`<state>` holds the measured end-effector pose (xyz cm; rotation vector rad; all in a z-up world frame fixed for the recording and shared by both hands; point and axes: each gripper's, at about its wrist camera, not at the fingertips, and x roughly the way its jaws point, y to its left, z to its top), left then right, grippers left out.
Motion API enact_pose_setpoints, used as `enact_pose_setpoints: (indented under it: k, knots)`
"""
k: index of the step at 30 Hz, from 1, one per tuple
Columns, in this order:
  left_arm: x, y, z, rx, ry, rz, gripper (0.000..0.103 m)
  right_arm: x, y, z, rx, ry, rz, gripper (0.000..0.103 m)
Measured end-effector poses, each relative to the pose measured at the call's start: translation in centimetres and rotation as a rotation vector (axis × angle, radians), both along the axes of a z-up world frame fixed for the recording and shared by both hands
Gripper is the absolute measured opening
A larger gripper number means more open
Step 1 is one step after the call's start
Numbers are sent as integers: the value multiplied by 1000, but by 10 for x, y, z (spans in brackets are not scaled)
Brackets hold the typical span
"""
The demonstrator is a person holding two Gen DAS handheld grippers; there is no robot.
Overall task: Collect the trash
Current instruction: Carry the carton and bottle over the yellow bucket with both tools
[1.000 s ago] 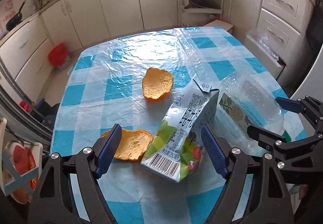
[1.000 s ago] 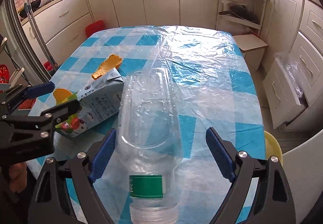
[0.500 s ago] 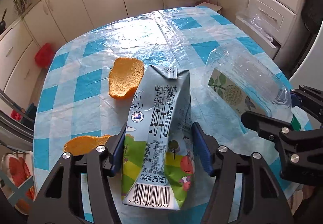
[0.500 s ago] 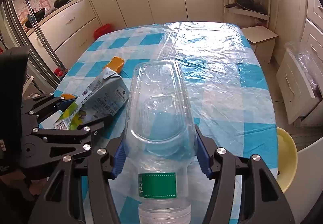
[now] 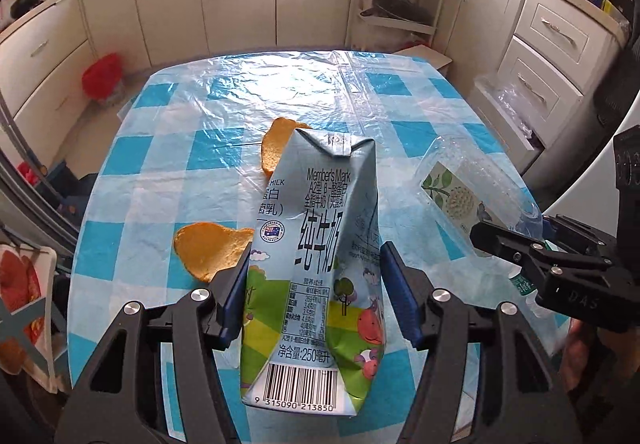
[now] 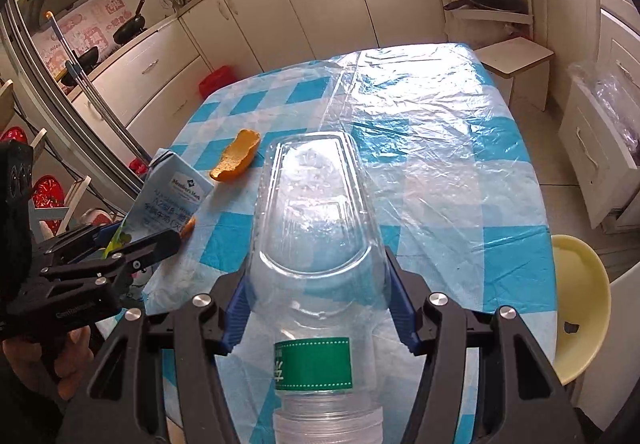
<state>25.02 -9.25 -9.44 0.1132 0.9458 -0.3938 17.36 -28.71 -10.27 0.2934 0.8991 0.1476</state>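
A light-blue milk carton (image 5: 316,244) stands up between the blue pads of my left gripper (image 5: 314,284), which is shut on its lower half and holds it off the table. My right gripper (image 6: 316,296) is shut on a clear plastic bottle (image 6: 316,212) with a green label, its base pointing away from me. In the right wrist view the carton (image 6: 172,200) shows in the left gripper (image 6: 120,244) at the left. The bottle (image 5: 472,180) shows at the right of the left wrist view. Two orange peels (image 5: 212,248) (image 5: 276,148) lie on the table.
The table (image 5: 180,148) has a blue-and-white checked cloth under clear plastic film. A yellow chair (image 6: 580,304) stands by its right edge and a wooden stool (image 6: 516,56) beyond the far corner. A red bin (image 5: 100,74) sits on the floor by white cabinets.
Both grippers went from wide open to shut, the left on the carton and the right on the bottle. The carton has swung up from lying on its side, and both items are lifted.
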Motion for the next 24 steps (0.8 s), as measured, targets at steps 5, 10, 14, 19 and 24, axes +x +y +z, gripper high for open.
enact_pose_setpoints:
  k: [5, 10, 14, 19, 24]
  knots:
    - [-14, 11, 4, -24, 2, 16, 58, -10, -3, 4, 25, -21, -11, 58]
    - [-24, 13, 13, -39, -5, 13, 58, -19, -9, 13, 37, -56, -26, 58]
    - [-32, 5, 24, -53, -23, -7, 58, -26, -21, 20, 45, -79, -48, 58]
    - [-40, -8, 33, -74, -34, -37, 58, -38, -40, 25, 55, -101, -98, 58]
    - [-48, -27, 37, -87, -37, -71, 58, -52, -64, 23, 70, -105, -157, 58]
